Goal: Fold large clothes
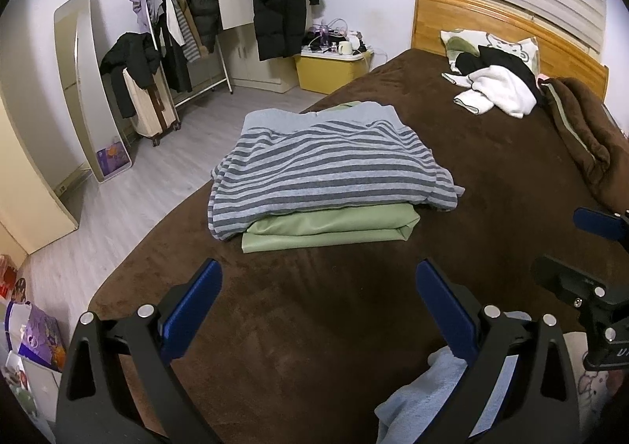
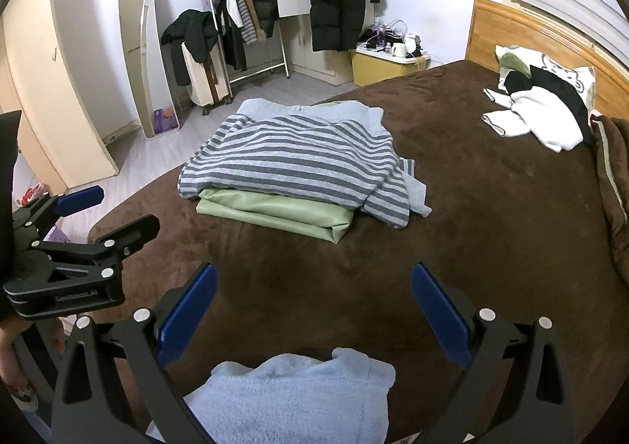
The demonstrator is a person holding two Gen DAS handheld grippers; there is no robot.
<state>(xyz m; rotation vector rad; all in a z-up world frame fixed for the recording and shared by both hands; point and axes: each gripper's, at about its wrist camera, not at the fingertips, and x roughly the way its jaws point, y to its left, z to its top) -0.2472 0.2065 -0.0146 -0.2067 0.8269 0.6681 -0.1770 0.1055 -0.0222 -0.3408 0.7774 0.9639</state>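
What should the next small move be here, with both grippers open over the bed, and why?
Probably lower the right gripper onto the light blue fleece garment at the near edge of the bed. The striped sweater already lies folded on the green garment, both grippers are open and empty, with the left gripper alongside, and the fleece lies bunched just below.

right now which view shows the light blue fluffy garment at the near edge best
The right wrist view: the light blue fluffy garment fills the space below the open right gripper. The left wrist view catches only a corner of it, partly behind a finger of the left gripper.
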